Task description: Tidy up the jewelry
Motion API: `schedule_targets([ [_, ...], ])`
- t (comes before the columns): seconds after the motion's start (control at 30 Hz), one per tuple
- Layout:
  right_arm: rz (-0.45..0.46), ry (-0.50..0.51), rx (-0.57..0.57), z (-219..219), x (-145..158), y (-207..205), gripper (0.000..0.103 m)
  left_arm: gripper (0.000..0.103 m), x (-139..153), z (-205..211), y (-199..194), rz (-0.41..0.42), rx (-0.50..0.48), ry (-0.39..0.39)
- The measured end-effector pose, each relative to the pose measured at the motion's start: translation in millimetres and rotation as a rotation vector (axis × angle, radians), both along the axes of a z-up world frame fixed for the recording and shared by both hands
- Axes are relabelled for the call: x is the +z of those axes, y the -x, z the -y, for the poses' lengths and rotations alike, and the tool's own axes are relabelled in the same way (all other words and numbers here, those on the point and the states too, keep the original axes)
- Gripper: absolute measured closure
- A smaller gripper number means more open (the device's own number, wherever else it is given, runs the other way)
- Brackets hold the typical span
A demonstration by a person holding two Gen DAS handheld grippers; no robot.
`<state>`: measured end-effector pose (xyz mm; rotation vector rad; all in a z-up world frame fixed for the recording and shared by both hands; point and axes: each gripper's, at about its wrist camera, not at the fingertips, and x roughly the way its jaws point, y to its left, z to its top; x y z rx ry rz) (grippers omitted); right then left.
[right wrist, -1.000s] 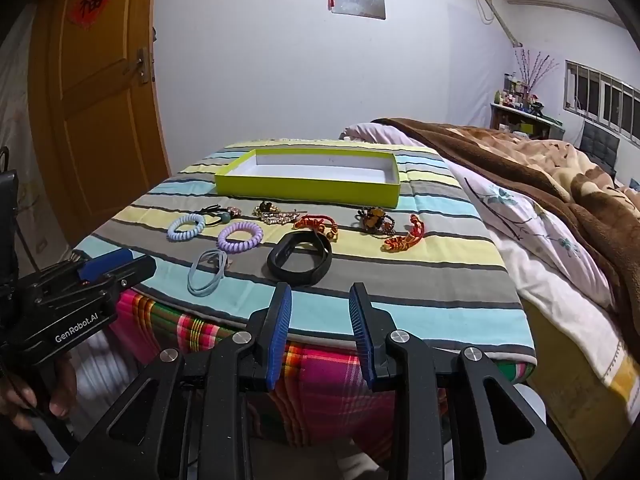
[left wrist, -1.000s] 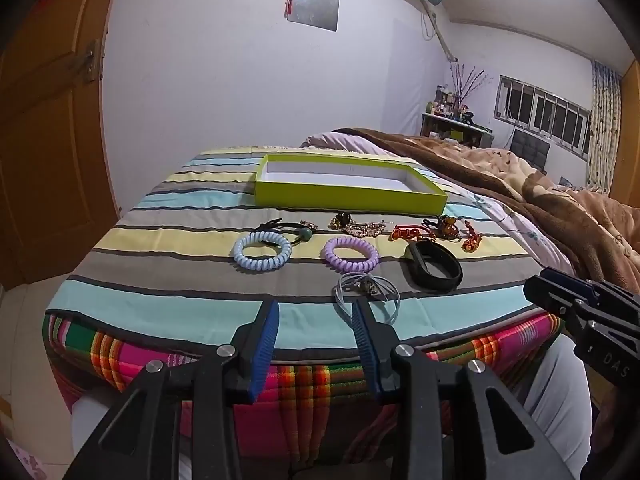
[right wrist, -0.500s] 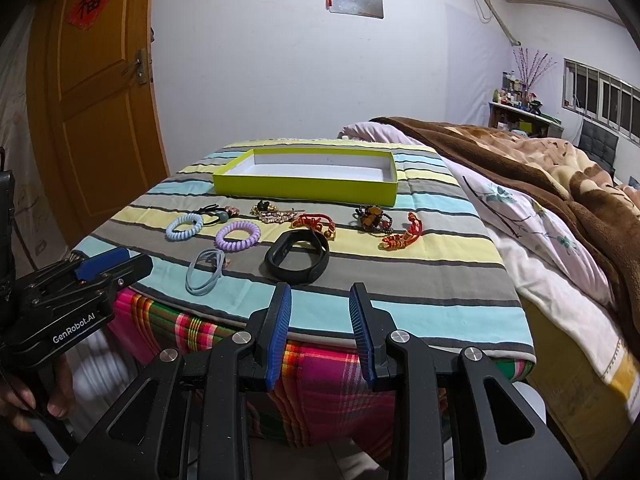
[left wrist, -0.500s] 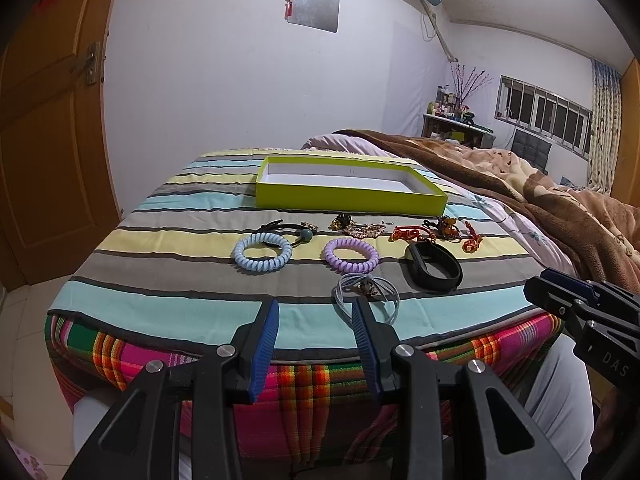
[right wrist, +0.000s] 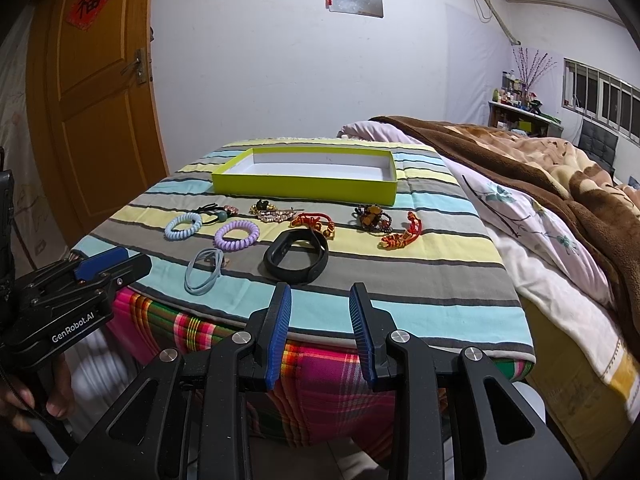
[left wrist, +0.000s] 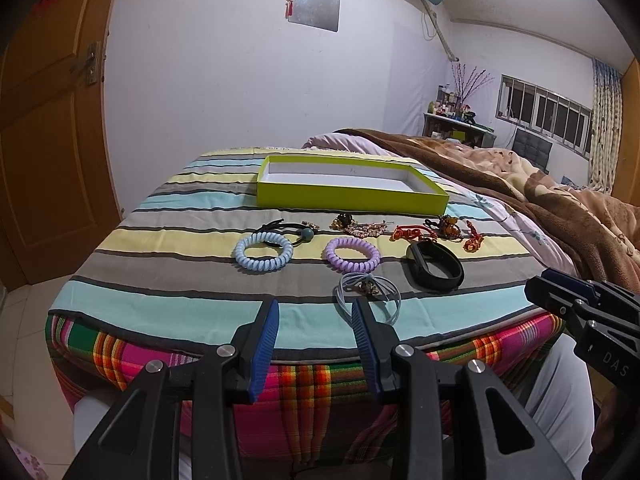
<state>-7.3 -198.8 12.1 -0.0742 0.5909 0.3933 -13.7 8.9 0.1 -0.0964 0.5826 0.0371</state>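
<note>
Jewelry lies in a loose row on a striped cloth: a blue coil ring (left wrist: pixel 264 254) (right wrist: pixel 183 226), a purple coil ring (left wrist: pixel 352 255) (right wrist: pixel 237 235), a black wristband (left wrist: pixel 435 266) (right wrist: pixel 296 255), a pale blue elastic loop (left wrist: pixel 368 294) (right wrist: pixel 204 270), red knotted cords (right wrist: pixel 397 236) and beaded pieces (right wrist: pixel 371 217). Behind them stands an empty lime-green tray (left wrist: pixel 428 199) (right wrist: pixel 304 190). My left gripper (left wrist: pixel 316 307) and right gripper (right wrist: pixel 320 292) both hover open before the cloth's front edge, holding nothing.
The cloth covers a low table (right wrist: pixel 400 308) with a plaid skirt. A bed with a brown blanket (right wrist: pixel 540 160) borders the right side. A wooden door (right wrist: pixel 92 120) stands at the left. A person's fingers (right wrist: pixel 24 400) hold the left gripper's handle.
</note>
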Motion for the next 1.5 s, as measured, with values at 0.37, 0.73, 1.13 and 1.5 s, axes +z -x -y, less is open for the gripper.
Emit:
schedule_targets([
  [0.37,-0.002,0.001,-0.001,0.4,-0.3,-1.1,0.072,0.066,-0.7,-1.3,-2.0,-0.004,-0.002,-0.002],
  [0.73,-0.002,0.001,-0.001,-0.3,-0.3,-0.7,0.072,0.066,-1.0,-1.2,-2.1,-0.004,-0.001,-0.003],
  [1.13,-0.002,0.002,-0.001,-0.3,-0.1,-0.9,0.072,0.066,-1.1,-0.7,-2.0,-0.004,-0.001,-0.003],
  [1.5,-0.005,0.002,-0.002,-0.4,-1.9,-2.3,0.071,0.065,-2.7,3.8,-2.4,-0.011,-0.006,0.002],
])
